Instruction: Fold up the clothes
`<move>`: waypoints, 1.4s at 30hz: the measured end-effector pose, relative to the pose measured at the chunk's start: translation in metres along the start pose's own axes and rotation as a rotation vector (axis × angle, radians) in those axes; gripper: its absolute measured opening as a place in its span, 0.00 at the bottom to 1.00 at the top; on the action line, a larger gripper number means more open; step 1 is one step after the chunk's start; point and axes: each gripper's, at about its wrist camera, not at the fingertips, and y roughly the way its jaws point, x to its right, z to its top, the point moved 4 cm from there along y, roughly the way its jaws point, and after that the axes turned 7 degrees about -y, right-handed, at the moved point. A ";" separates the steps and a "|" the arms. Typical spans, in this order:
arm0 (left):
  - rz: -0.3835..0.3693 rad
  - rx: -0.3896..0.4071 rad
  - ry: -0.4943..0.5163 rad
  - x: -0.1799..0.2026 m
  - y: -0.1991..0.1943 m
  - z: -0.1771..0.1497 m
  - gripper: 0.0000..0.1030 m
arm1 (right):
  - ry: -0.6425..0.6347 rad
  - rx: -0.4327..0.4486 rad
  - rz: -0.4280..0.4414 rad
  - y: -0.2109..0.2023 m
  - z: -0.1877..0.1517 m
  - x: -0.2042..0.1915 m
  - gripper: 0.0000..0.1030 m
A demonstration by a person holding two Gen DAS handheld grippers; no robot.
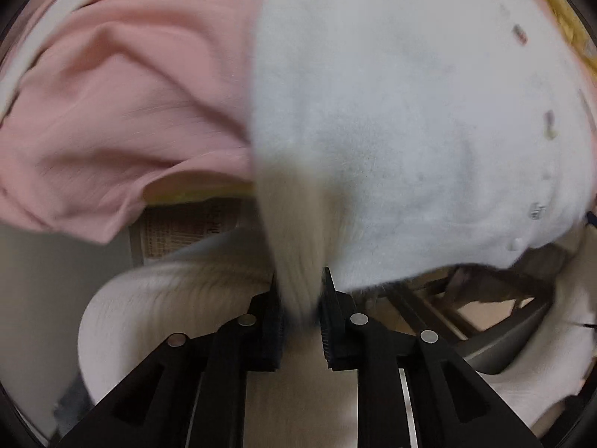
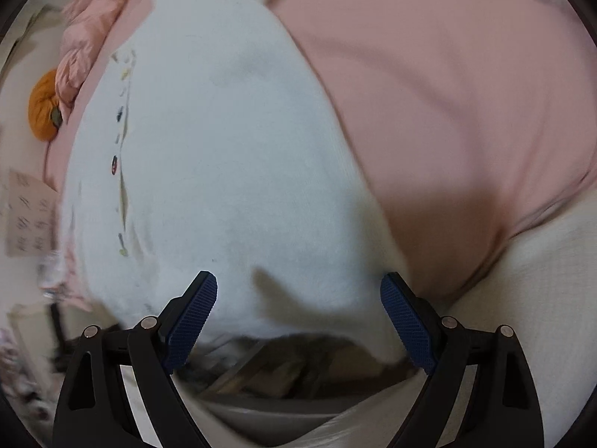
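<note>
A fluffy white cardigan [image 1: 410, 112] with small coloured buttons along one edge lies partly over a pink garment [image 1: 123, 112]. My left gripper [image 1: 302, 293] points down and is shut on a bunched strip of the cardigan's near edge, the fabric pinched between its pads. In the right wrist view the same cardigan [image 2: 224, 149] fills the middle, with the pink garment [image 2: 447, 93] to its right. My right gripper [image 2: 298, 283] stands open just above the cardigan's near hem, its blue pads [image 2: 197, 306] wide apart with only flat fabric below them.
A cream ribbed cloth [image 1: 168, 298] lies under the left gripper and shows as a cream cloth [image 2: 541, 280] at the right. An orange round item [image 2: 43, 112], a crumpled pink jacket [image 2: 86, 37] and a printed sheet [image 2: 30, 212] sit at the left. A dark frame [image 2: 280, 358] shows below the hem.
</note>
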 end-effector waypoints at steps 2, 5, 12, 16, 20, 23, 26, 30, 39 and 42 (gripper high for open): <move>-0.039 0.048 -0.009 -0.002 -0.022 -0.006 0.55 | -0.025 0.084 0.014 -0.014 0.005 -0.006 0.87; -0.141 0.191 -0.049 -0.007 -0.063 -0.005 0.79 | 0.017 0.178 0.159 -0.031 0.016 -0.007 0.87; -0.500 0.544 -0.443 -0.095 -0.113 0.030 0.85 | 0.034 0.129 0.526 0.003 0.021 -0.044 0.87; -0.560 0.708 -0.699 -0.173 -0.117 0.048 0.85 | 0.075 0.071 0.591 0.042 0.003 -0.058 0.87; -0.756 0.757 -0.905 -0.239 -0.098 0.062 0.85 | 0.058 0.024 0.574 0.063 -0.002 -0.057 0.87; -0.749 0.763 -0.977 -0.275 -0.086 0.077 0.85 | 0.077 0.026 0.601 0.065 0.002 -0.054 0.88; -0.728 0.760 -1.024 -0.304 -0.071 0.090 0.85 | 0.106 0.025 0.617 0.069 0.003 -0.050 0.88; -0.757 0.740 -1.074 -0.324 -0.046 0.112 0.85 | 0.121 0.019 0.617 0.069 0.005 -0.052 0.93; -0.766 0.875 -1.107 -0.360 -0.048 0.144 0.34 | 0.127 0.017 0.595 0.070 0.007 -0.056 0.96; -0.578 0.813 -1.033 -0.354 -0.047 0.157 0.08 | 0.122 0.016 0.594 0.070 0.007 -0.058 1.00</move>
